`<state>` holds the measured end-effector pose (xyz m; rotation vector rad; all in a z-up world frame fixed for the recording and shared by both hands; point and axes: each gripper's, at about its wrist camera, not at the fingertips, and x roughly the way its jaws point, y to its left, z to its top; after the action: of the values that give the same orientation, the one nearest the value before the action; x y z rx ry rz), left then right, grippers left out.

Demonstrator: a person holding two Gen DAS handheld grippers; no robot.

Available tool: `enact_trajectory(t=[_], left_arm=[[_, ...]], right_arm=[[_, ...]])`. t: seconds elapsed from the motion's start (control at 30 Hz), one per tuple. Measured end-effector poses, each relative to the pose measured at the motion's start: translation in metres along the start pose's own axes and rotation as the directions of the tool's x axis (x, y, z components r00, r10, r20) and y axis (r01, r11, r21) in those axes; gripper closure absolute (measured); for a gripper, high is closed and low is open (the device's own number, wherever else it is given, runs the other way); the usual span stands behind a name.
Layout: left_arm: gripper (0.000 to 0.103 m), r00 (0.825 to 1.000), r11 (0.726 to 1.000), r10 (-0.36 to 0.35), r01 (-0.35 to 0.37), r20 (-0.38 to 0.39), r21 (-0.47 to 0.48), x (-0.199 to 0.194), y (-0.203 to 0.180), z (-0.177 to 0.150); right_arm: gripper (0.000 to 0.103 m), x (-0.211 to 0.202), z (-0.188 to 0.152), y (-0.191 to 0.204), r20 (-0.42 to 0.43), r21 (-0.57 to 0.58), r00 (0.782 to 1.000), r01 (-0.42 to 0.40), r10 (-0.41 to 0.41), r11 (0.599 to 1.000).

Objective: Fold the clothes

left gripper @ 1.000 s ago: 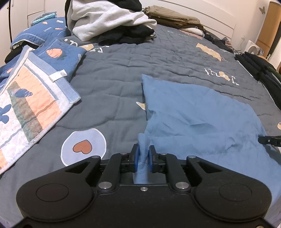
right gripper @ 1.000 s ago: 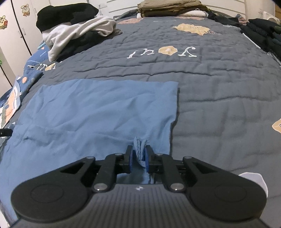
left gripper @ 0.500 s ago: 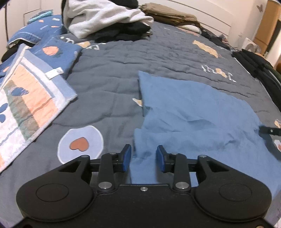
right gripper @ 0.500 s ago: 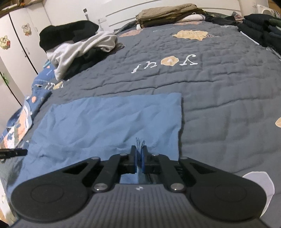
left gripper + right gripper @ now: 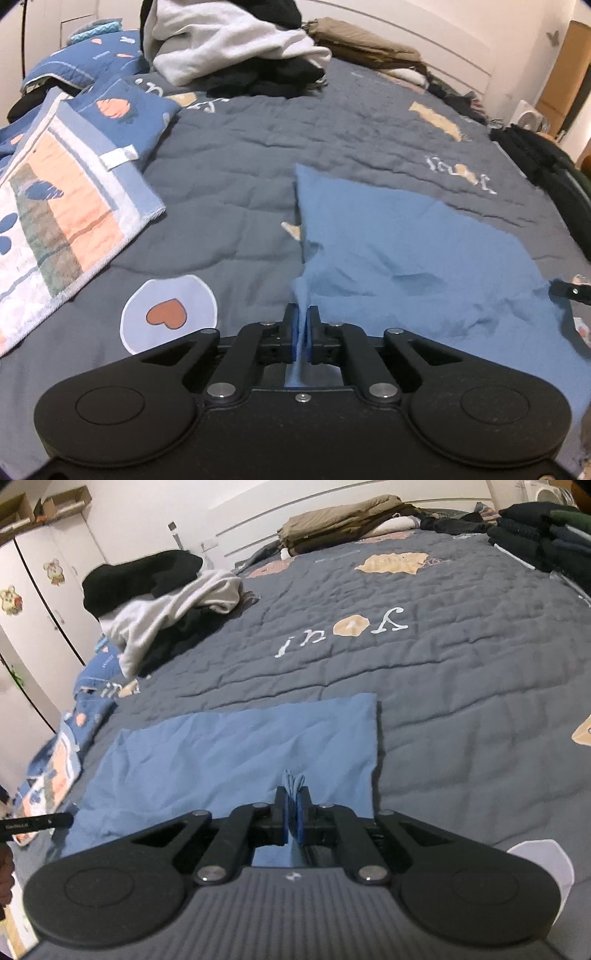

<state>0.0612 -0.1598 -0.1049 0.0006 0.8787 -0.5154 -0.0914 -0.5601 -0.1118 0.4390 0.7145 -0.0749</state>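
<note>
Plain light-blue rectangular cloth (image 5: 399, 258) spread flat on a bed covered by a dark grey quilted bedspread (image 5: 236, 206) with appliqué patches and lettering; its far edge lies straight, its near portion is creased and lifted at two points. Left tongs (image 5: 303, 325), pressed together, pinch the near left edge of the cloth, which rises in a narrow ridge between the blue pads. Right tongs (image 5: 293, 812), likewise pressed together, pinch a bunched fold of the near right edge, a tuft of fabric standing above the pads. Each tool's tip appears at the margin of the other's view. Blue, white and orange patterned blanket (image 5: 55, 206) lies left of the cloth, well apart. Heap of unfolded grey-white and black garments (image 5: 229, 44) lies far left; folded khaki and dark stacks (image 5: 343, 520) line the headboard side
</note>
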Motion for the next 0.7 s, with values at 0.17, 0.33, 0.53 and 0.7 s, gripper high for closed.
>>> enact_trajectory(t=[0.17, 0.33, 0.53, 0.7], left_arm=[[0.078, 1.000, 1.000, -0.001, 0.001, -0.005, -0.022, 0.003, 0.000, -0.001], [0.078, 1.000, 1.000, 0.002, -0.002, -0.009, -0.017, 0.004, -0.003, -0.002], [0.078, 1.000, 1.000, 0.004, -0.004, -0.011, -0.013, 0.005, -0.003, -0.002], [0.085, 1.000, 1.000, -0.004, 0.004, 0.005, 0.003, 0.002, -0.006, -0.001]], right_arm=[[0.095, 0.012, -0.007, 0.002, -0.064, -0.032, 0.998, 0.026, -0.028, 0.999], [0.092, 0.014, -0.010, 0.005, -0.073, -0.108, 0.993, 0.083, -0.092, 0.991], [0.077, 0.019, -0.016, 0.011, -0.060, -0.174, 0.993, 0.091, -0.103, 0.980], [0.090, 0.018, -0.017, 0.011, -0.041, -0.160, 0.997, 0.064, -0.072, 0.985]])
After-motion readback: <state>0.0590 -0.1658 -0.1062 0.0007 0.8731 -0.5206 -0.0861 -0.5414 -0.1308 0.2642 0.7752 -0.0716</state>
